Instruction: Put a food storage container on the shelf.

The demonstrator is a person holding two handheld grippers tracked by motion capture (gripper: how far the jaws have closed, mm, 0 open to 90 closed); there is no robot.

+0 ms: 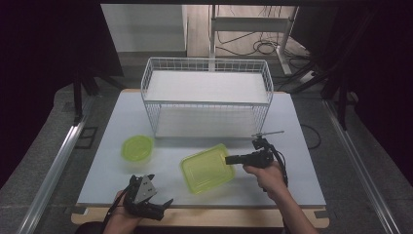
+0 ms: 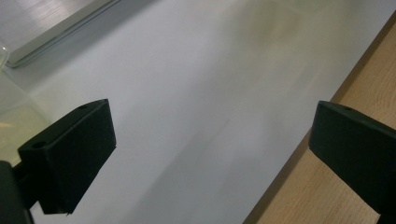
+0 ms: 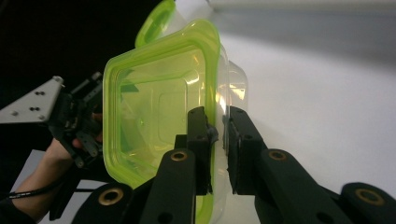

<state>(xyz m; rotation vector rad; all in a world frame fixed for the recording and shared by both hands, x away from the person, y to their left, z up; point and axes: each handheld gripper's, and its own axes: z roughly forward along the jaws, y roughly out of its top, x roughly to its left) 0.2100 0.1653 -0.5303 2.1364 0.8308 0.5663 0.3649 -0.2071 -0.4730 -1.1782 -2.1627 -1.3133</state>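
Note:
A rectangular clear container with a lime-green lid (image 1: 207,168) lies at the middle front of the white mat. My right gripper (image 1: 229,159) is at its right edge, shut on the rim. In the right gripper view both pads press the lid's edge and the clear wall of the container (image 3: 154,116), with the gripper (image 3: 217,119) clamped there. My left gripper (image 1: 161,189) rests near the front left edge of the mat, open. In its own view the left gripper (image 2: 212,140) has wide jaws with nothing between them.
A round green-lidded container (image 1: 137,147) sits left of the rectangular one. A white two-shelf wire rack (image 1: 207,95) stands at the back of the mat (image 1: 292,146). A wooden table edge (image 2: 369,79) runs along the front. Cables and a stand lie on the floor behind.

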